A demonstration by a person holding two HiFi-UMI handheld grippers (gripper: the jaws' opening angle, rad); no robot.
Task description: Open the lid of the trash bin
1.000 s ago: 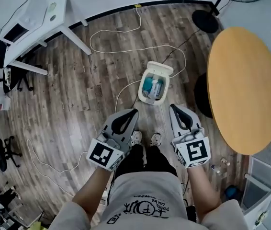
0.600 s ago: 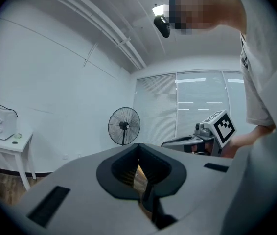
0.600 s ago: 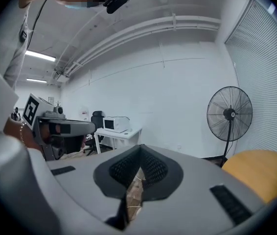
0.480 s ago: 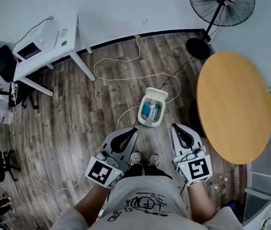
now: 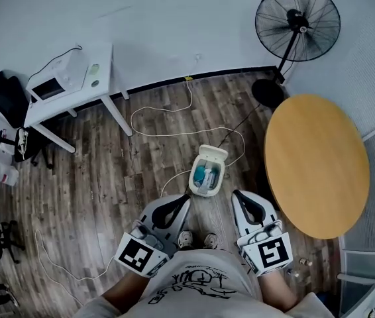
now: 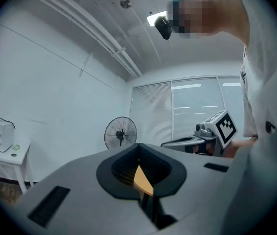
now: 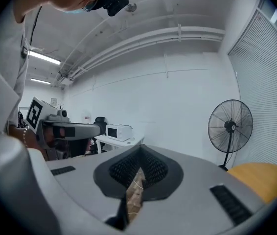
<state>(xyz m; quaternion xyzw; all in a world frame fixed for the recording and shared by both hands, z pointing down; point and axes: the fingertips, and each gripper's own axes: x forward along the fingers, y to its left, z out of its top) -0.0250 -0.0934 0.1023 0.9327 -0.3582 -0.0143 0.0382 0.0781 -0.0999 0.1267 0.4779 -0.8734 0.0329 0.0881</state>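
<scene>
The small white trash bin [image 5: 207, 172] stands on the wooden floor in front of my feet. Its lid [image 5: 213, 154] is tipped up at the far side, and blue and teal items show inside. My left gripper [image 5: 181, 201] and right gripper [image 5: 238, 198] are held near my body, just short of the bin and either side of it, touching nothing. Both point away from me at room height, so the bin is out of sight in both gripper views. The left gripper [image 6: 139, 150] has its jaws together with nothing between them, and so does the right gripper [image 7: 139, 151].
A round wooden table [image 5: 317, 165] stands close on the right, with a standing fan [image 5: 297, 22] behind it. A white desk [image 5: 75, 85] carrying a microwave [image 5: 58, 79] is at the back left. White cables [image 5: 174, 121] trail over the floor beyond the bin. Black chairs [image 5: 7, 93] sit far left.
The head view has pulled up and back, so the bin looks smaller and farther off. Both grippers stayed shut and have drawn back from the bin towards my body.
</scene>
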